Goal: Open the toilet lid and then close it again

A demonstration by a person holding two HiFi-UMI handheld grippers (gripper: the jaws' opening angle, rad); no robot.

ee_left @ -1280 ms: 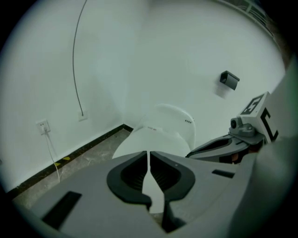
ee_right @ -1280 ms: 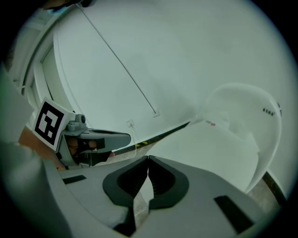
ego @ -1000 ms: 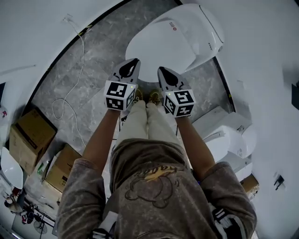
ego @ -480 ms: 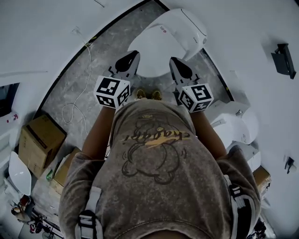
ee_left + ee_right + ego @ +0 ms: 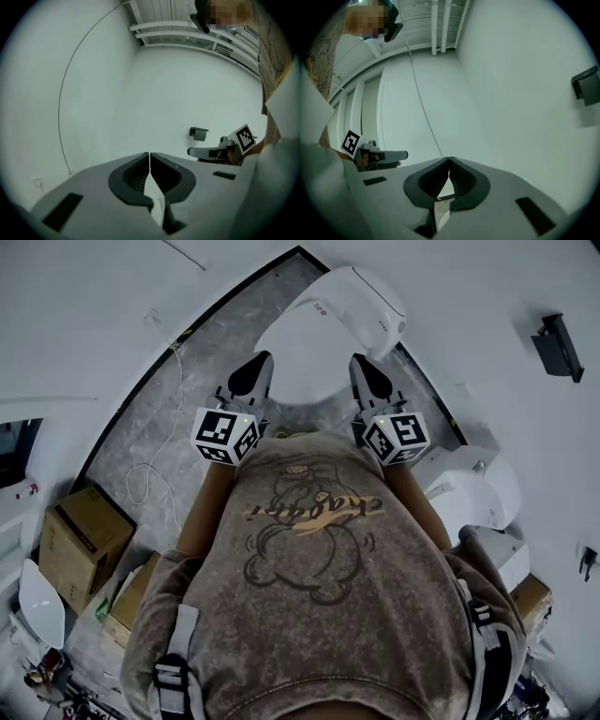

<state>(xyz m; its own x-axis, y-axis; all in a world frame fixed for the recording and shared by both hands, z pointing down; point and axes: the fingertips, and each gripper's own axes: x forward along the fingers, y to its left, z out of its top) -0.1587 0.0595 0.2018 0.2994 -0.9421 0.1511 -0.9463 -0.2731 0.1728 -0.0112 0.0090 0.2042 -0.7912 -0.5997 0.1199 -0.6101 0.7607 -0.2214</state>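
My left gripper [image 5: 255, 369] and right gripper [image 5: 367, 373] each have fingers pressed together, pinching nothing; the toilet lid [image 5: 314, 334] lies down at twelve o'clock, between my tips.

Two claws show, the left claw [image 5: 260, 359] and the right claw [image 5: 362, 361], with one cube each: left cube [image 5: 225, 435], right cube [image 5: 397, 439]. There are three toilets: the near toilet [image 5: 373, 302] with one lid [image 5: 305, 348], and two side toilets [image 5: 469, 498] [image 5: 502, 557]. Three boxes [image 5: 80, 535] [image 5: 136, 601] [image 5: 530, 594], one cable [image 5: 178, 371] and one holder [image 5: 553, 338] complete the count.
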